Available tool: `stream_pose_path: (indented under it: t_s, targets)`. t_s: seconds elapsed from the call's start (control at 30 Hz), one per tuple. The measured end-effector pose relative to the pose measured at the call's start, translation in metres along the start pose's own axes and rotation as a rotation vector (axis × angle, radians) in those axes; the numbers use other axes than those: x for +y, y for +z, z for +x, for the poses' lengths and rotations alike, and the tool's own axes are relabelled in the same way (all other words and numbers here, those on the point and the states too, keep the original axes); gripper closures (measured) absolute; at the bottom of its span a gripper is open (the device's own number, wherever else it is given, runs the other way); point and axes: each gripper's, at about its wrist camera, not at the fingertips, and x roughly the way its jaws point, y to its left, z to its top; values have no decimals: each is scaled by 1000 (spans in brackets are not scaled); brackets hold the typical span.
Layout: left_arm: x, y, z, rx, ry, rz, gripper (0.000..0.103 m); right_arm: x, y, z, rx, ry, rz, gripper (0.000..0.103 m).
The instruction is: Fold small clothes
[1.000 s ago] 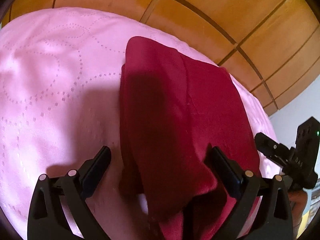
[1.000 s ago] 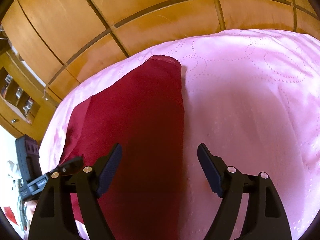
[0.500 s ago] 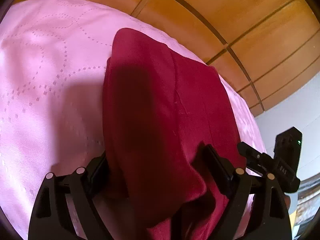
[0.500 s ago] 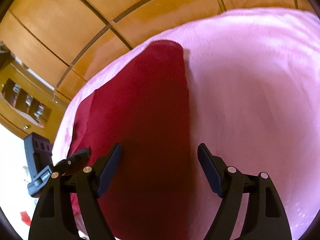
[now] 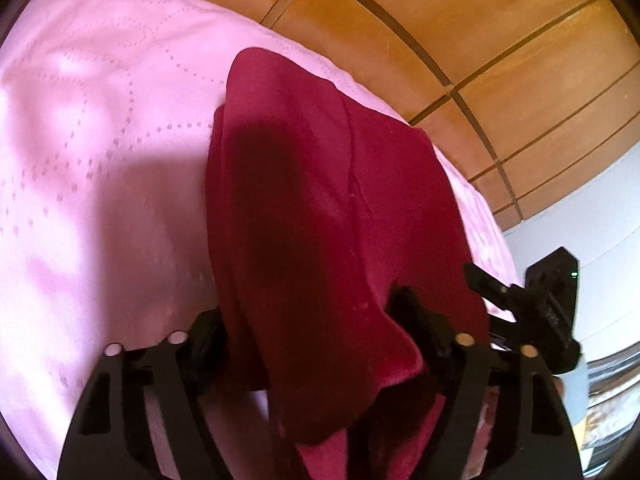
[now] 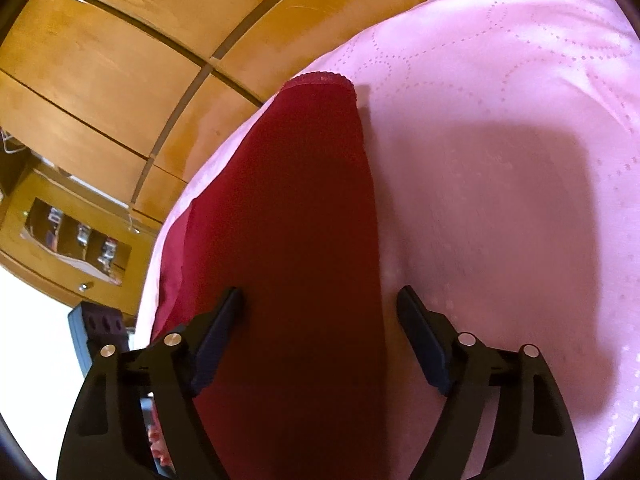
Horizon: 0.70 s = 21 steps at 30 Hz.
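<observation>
A dark red garment (image 5: 320,220) lies folded lengthwise on the pink bedspread (image 5: 100,160); it also shows in the right wrist view (image 6: 304,220) with a scalloped hem at its far end. My left gripper (image 5: 312,332) is open, its jaws wide apart with the garment's near end bunched between them. My right gripper (image 6: 320,320) is open over the garment's other near end, its left finger (image 6: 218,336) over the cloth and its right finger (image 6: 424,344) over the bedspread. The right gripper is visible in the left wrist view (image 5: 532,312).
The pink bedspread (image 6: 500,160) stretches wide to the side of the garment. A wooden panelled headboard (image 5: 460,32) stands behind the bed. A wooden cabinet with a niche of small objects (image 6: 76,236) is at the left in the right wrist view.
Both grippers have moved forward and lower along the garment. The left gripper's jaws now straddle the bunched near end, which lay clear of the left finger before. Both stay open.
</observation>
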Motion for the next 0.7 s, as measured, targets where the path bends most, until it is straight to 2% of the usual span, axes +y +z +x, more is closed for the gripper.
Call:
stream_pose_path:
  t_s: [0.17,0.3,0.37,0.43,0.5,0.57,0.7]
  targets:
    - [3,-4,2,-6,-7,0,32,3,2,7,3,14,-11,26]
    - [-7,-3,11,-5,21,59,20,7,3,11,-7,-6,-46,27]
    - [-14,-4,13,-12,55,89,20,8,1,10,-26,-14,-61,32]
    - [-13,-6,12,-24,66,81,24,9,-3,10,-41,-18,-69,35]
    - [-12,-7,9,-31,67,68,40,10,-5,8,-50,-24,-70,37]
    - [-11,-8,4,-37,43,48,49,13,-7,6,-64,-27,-75,40]
    - [-22,-13,-2,-67,79,102,57,25,-14,-6,-129,-20,-155,48]
